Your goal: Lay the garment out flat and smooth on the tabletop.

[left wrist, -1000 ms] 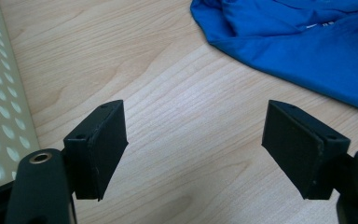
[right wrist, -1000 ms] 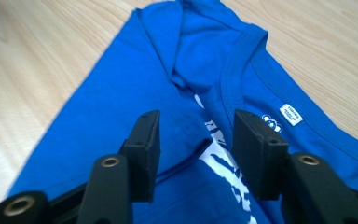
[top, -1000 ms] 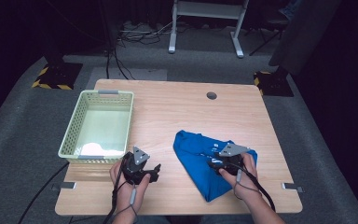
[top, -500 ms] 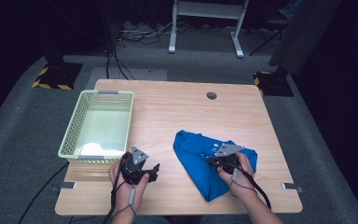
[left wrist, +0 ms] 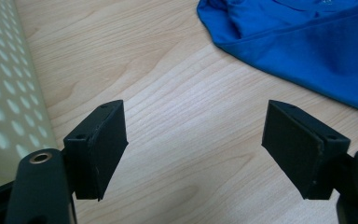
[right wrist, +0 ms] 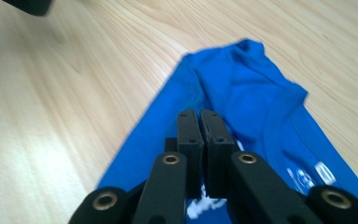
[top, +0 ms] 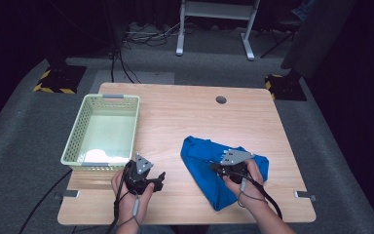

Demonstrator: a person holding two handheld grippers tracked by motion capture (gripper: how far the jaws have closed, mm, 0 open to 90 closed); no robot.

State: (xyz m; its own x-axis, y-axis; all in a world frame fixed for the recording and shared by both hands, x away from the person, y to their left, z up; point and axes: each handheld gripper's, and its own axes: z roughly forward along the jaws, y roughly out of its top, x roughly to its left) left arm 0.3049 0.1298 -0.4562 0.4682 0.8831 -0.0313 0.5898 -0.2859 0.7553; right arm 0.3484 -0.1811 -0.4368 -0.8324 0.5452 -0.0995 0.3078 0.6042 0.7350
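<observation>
— Near the front edge of the table (top: 185, 109), on its right side, what is that blue thing?

— That is a blue shirt (top: 204, 153). It lies crumpled, with a bit of white print on it. The right gripper (top: 218, 169) sits on top of it.

— Is the gripper biting the shirt?

— Its two black jaws are pressed tight together. Looking along them in the right gripper view, the right gripper (right wrist: 203, 122) is low over the blue shirt (right wrist: 256, 93). I can't tell if any cloth is caught between them. My guess is that the person wants to pinch a fold and lift it.

— And the other one?

— The left gripper (top: 159, 176) is by the front edge too, left of the shirt and apart from it. In its own view the left gripper (left wrist: 193, 140) has its jaws spread wide, with bare wood between them. The blue shirt (left wrist: 307, 51) lies further off. I think it waits there, ready to grab an edge.

— What's the green box for?

— That is a basket (top: 75, 139), near the left edge of the table. Something white (top: 100, 156) lies in its front end. Maybe the shirt goes in there, so the basket is kept close.

— Has anything changed from a moment ago?

— Only a little. The right hand (top: 241, 178) has slid a bit to the left over the shirt. The left hand (top: 131, 192), the basket and the shirt look the same as before.
</observation>
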